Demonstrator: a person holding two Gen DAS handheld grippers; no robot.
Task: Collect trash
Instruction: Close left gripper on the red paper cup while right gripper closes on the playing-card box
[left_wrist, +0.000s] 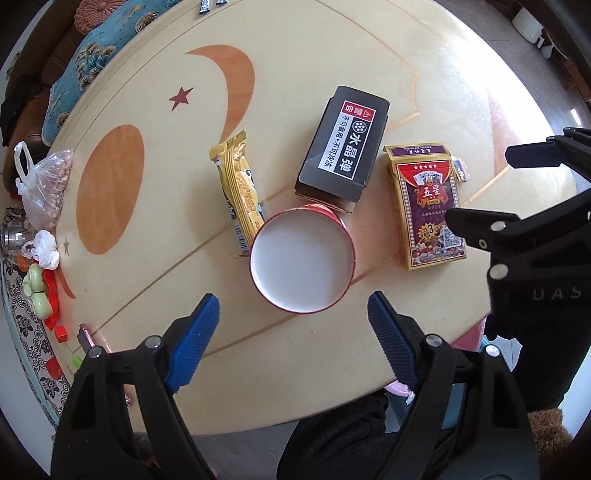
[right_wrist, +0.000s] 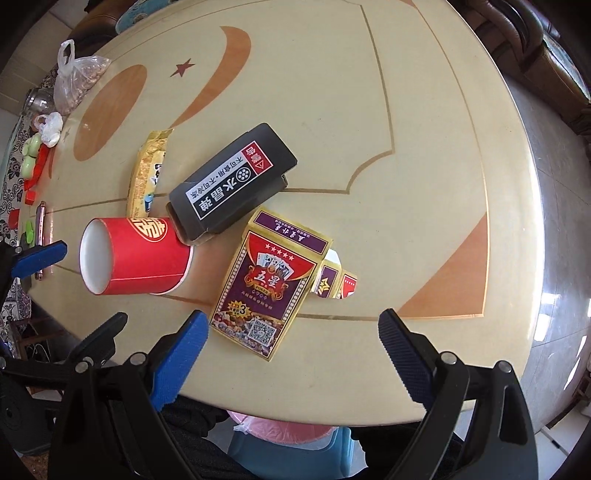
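Both empty, open-jawed, the left gripper (left_wrist: 293, 321) hangs above the red paper cup (left_wrist: 303, 260) and the right gripper (right_wrist: 293, 341) above the playing-card box (right_wrist: 264, 291) on the table (right_wrist: 406, 110), first pickups likely next, each needing a descent and squeeze.

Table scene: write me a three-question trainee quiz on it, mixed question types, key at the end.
1. True or false: the red cup stands upright.
2. Which item touches the cup? A) card box B) black box C) bag of nuts
3. Fill in: the fingers of the left gripper are ____, with nothing between them.

Key: 1 false, it lies on its side on the table; 2 B, the black box's open end rests against the cup; 3 open.
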